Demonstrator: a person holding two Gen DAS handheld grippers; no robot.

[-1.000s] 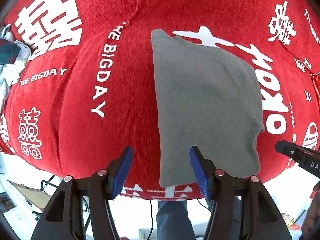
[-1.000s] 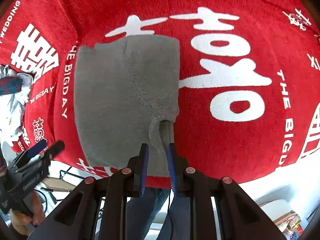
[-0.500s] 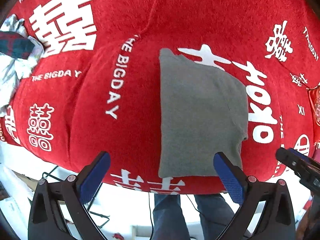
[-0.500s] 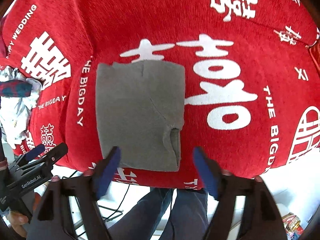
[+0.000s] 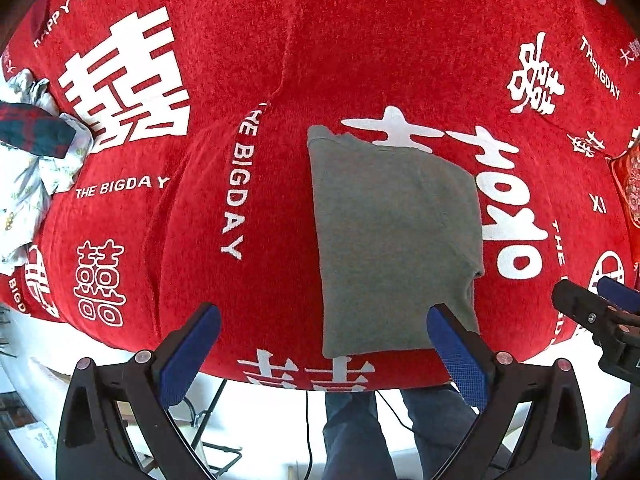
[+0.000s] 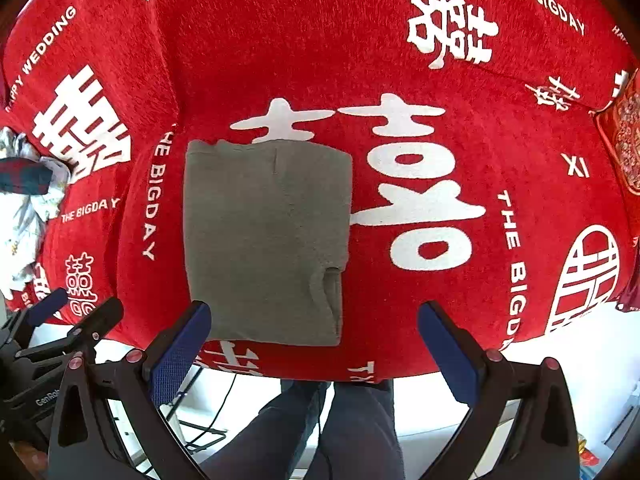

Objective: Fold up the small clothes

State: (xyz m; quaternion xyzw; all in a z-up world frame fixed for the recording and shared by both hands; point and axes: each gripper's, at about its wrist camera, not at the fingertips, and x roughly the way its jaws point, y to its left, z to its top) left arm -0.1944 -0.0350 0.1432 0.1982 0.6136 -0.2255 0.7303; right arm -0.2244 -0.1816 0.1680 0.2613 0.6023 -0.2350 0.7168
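Grey garment folded and released on the red desk cloth.
Lay flat as a neat rectangle, grey folded garment [image 6: 266, 240], near the front edge of the red wedding-print cloth [image 6: 400, 40]; left gripper [image 5: 322, 354] and right gripper [image 6: 314, 354] above it, jaws just opened wide, nothing between them; crumpled unfolded clothes [image 5: 28, 168] waited far left.
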